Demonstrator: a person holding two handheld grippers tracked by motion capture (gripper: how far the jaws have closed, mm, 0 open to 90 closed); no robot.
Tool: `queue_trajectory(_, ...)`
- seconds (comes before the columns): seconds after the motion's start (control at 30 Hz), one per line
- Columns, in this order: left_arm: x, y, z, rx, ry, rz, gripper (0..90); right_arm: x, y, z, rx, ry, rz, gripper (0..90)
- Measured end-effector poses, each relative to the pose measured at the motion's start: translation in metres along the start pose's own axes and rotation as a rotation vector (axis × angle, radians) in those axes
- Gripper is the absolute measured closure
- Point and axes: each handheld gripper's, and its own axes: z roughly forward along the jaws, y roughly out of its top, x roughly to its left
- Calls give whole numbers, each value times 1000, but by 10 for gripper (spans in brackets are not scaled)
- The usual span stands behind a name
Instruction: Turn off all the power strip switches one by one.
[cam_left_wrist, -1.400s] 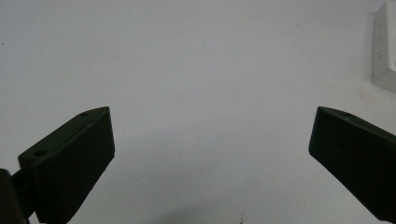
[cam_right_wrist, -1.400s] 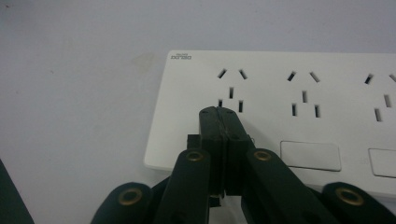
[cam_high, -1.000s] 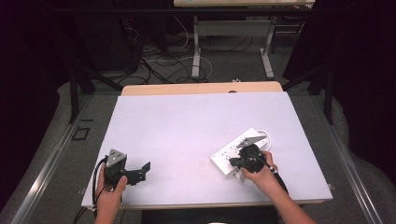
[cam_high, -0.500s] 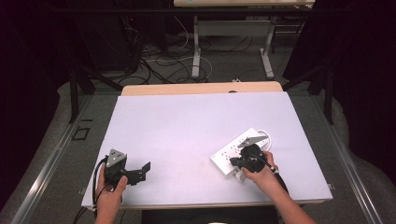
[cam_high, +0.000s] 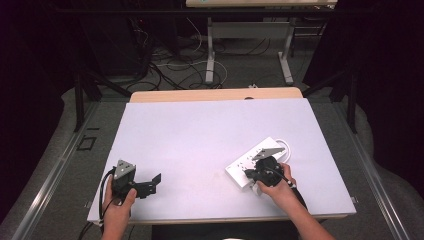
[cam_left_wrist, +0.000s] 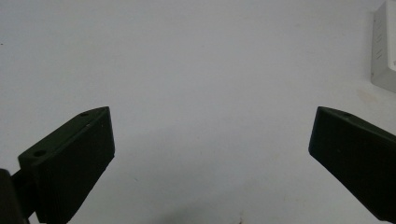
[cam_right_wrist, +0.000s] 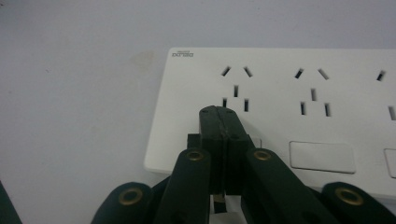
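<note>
Nearest me, the left gripper rested on the white table, jaws spread wide and empty. The right gripper, jaws pressed together holding nothing, sat on the white plastic power strip at the table's right; pressing its rocker switch would probably want a straight, gentle push.

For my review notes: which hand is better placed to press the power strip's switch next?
Right. The right gripper, jaws shut, sits over the power strip beside its switches; the left gripper rests open, far across the table.

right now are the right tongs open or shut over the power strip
Shut. The right tongs have their two black jaws pressed flat together, nothing between them, tips over the white power strip by its first switch.
</note>
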Motion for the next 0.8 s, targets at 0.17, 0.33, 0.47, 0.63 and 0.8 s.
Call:
queue_trajectory(0.17,0,0,0,0,1,-3,3,-1,1,0,-2,2,-5,900)
queue_trajectory(0.33,1,0,-1,-10,6,-7,3,-2,1,0,6,20,-5,900)
queue_trajectory(0.47,1,1,0,-5,7,-14,3,-1,2,1,1,17,-3,900)
queue_trajectory(0.63,2,1,1,-7,9,-16,3,-1,4,-1,5,22,-2,873)
queue_trajectory(0.8,2,0,1,-5,7,-15,3,-1,6,-3,-5,21,-4,836)
